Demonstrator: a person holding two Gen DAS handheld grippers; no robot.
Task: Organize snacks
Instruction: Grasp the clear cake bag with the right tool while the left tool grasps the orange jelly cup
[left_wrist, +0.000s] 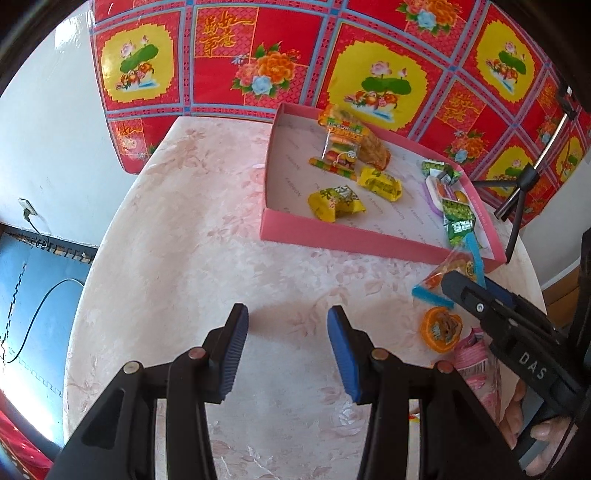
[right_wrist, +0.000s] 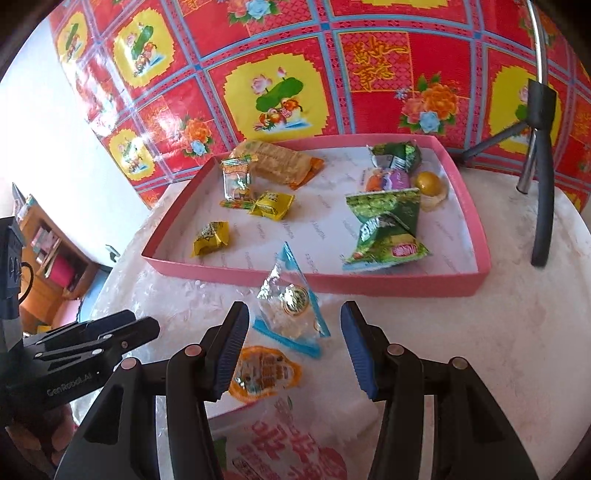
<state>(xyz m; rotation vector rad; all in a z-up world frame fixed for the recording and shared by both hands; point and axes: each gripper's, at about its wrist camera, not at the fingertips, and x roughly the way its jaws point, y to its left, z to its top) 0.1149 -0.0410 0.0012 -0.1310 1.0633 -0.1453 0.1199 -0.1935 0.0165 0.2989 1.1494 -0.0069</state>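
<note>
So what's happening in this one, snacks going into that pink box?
Yes. A person holds a gripper in each hand over a round table. Several snacks already lie in the pink tray. The right gripper is open, its fingers either side of a clear triangular packet with blue edges still on the table before the tray. An orange jelly cup and a pink bag also wait outside. The left gripper is open and holds nothing.

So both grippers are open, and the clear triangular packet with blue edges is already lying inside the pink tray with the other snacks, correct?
Not quite. The clear triangular packet lies on the table, outside the pink tray, just in front of its near wall, as the right wrist view shows. The rest holds: the left gripper and right gripper are both open, and other snacks are in the tray.
</note>
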